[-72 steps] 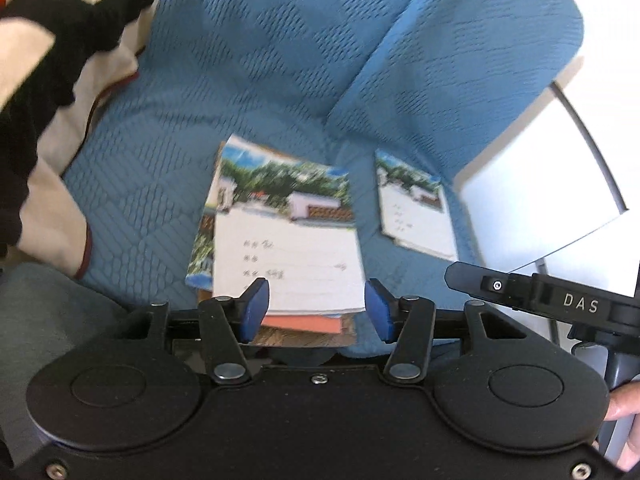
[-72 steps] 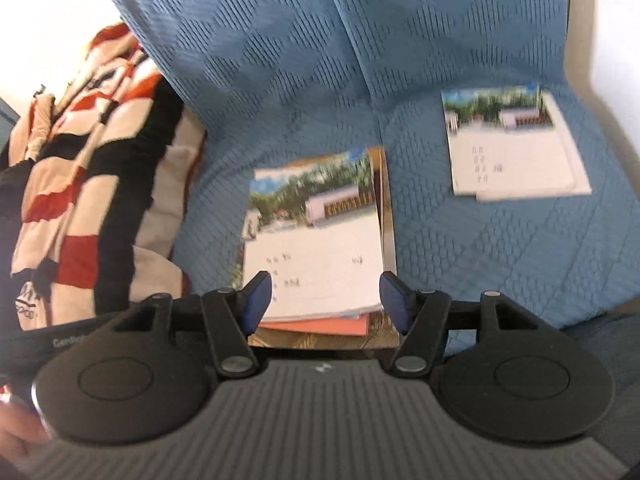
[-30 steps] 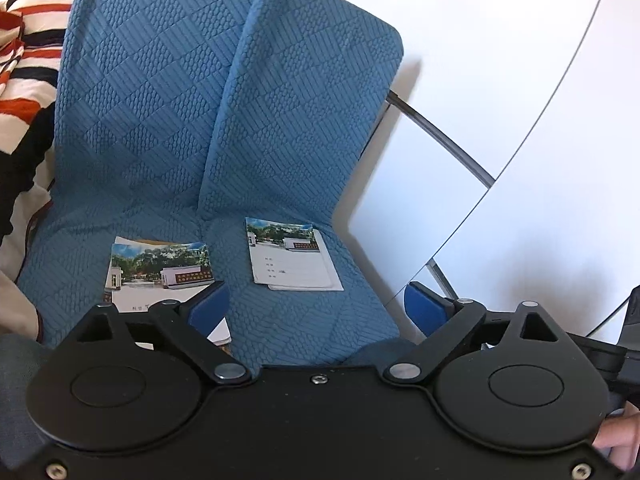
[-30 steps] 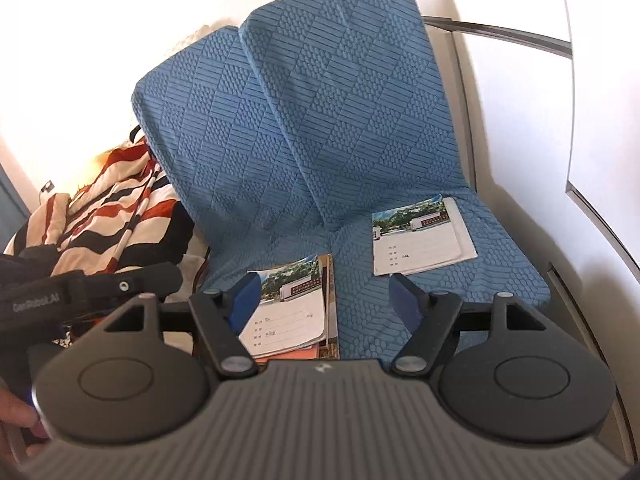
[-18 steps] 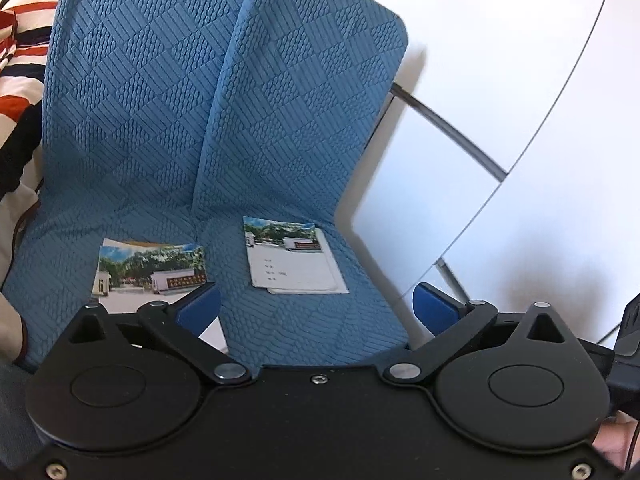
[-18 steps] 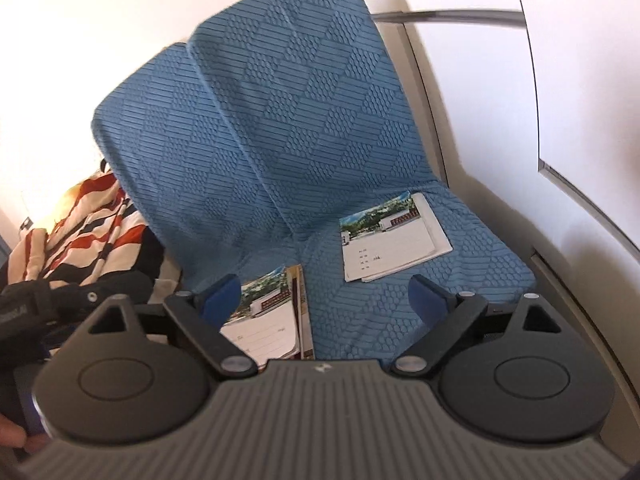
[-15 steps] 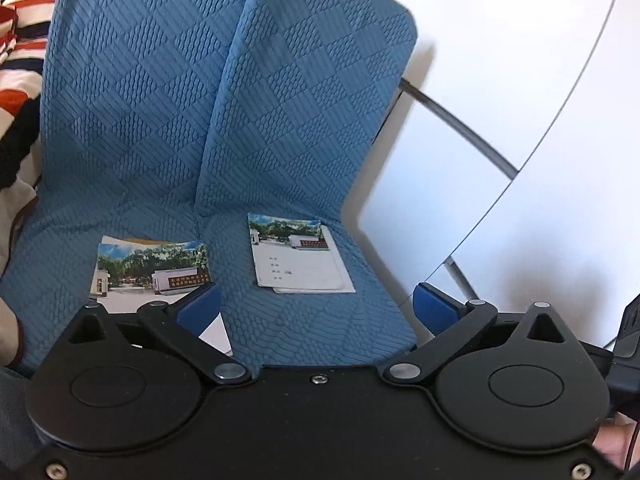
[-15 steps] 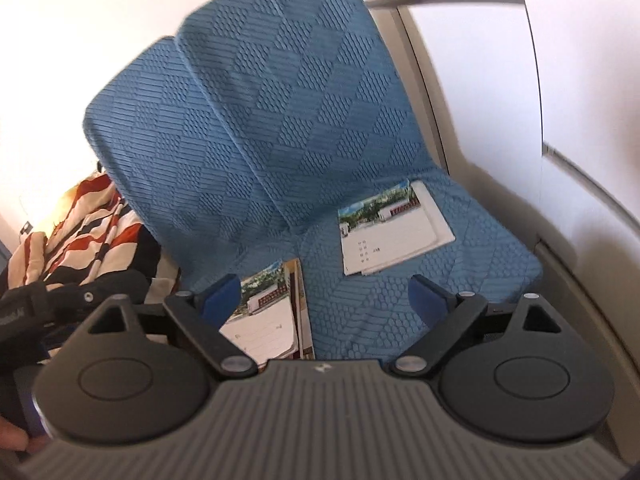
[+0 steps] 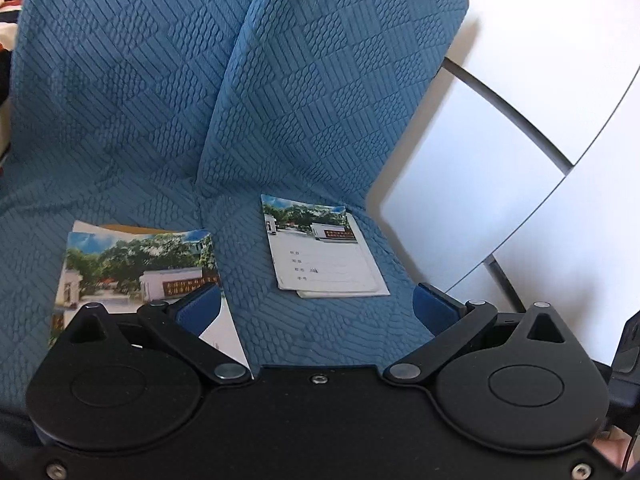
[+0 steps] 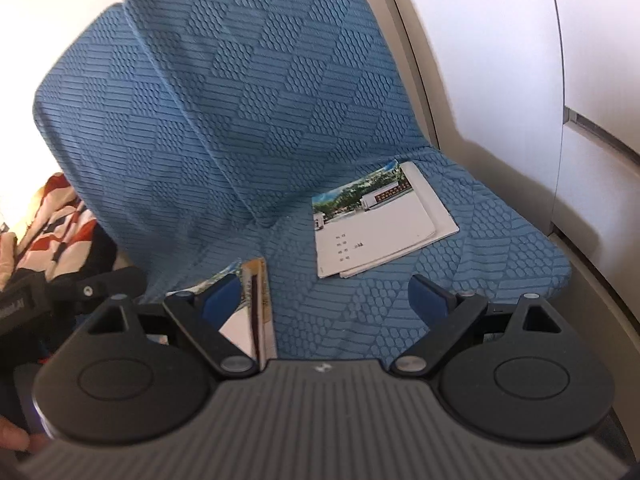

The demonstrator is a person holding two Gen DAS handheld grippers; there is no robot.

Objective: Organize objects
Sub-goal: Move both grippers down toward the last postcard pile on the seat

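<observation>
Two stacks of booklets with a building photo on the cover lie on two blue seats. The left stack [image 9: 136, 264] lies on the left seat, partly behind my left finger; it also shows in the right wrist view [image 10: 252, 300]. The right stack [image 9: 320, 252] lies on the right seat and shows in the right wrist view [image 10: 380, 224] too. My left gripper [image 9: 316, 308] is wide open and empty, in front of and short of the right stack. My right gripper [image 10: 328, 296] is wide open and empty, short of both stacks.
The blue quilted seats [image 9: 280, 100] have tall backrests. A white wall panel with a grey rail [image 9: 500, 92] stands to the right. A striped red, black and white garment [image 10: 60, 208] lies on the far left. The left gripper's body [image 10: 60, 292] shows at the right view's left edge.
Both grippers pulled back from the left stack, opened wide and swung right toward the right seat. In the last half second both moved closer to the seats.
</observation>
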